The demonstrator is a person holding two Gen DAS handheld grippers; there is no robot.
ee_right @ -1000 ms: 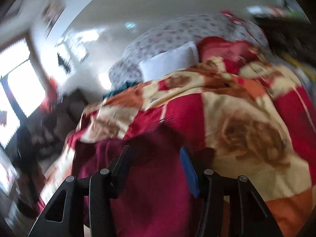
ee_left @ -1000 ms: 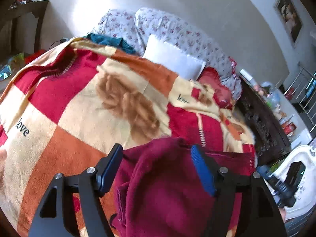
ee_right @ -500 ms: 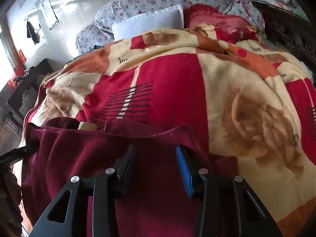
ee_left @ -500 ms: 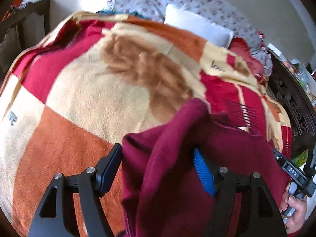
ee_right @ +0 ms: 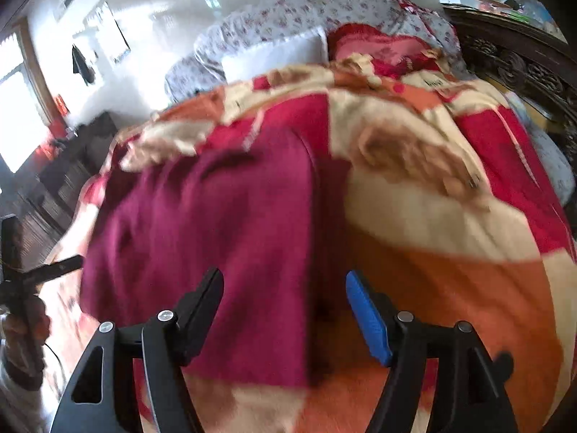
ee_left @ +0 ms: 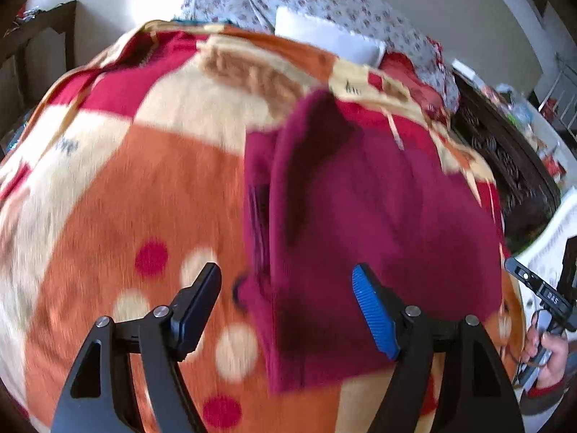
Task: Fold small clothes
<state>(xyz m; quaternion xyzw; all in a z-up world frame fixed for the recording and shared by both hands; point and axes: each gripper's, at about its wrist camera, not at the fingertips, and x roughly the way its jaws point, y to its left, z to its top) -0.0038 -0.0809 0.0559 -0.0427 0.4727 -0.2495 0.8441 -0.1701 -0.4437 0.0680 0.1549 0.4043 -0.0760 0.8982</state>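
maroon garment [ee_left: 378, 216] dropped flat on blanket [ee_left: 144, 187]; both hand-held grippers, left [ee_left: 286, 306] & right [ee_right: 283, 308], just opened, empty.

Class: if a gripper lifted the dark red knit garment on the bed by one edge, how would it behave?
The dark red knit garment would probably droop, since it already lies creased. It looks light. Its fuzzy surface probably would not slip on the patterned fleece blanket.

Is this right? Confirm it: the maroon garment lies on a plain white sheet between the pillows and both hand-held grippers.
Not quite. The maroon garment lies on a patterned red, orange and cream blanket, not a plain white sheet; the left wrist view shows it. The rest stands.
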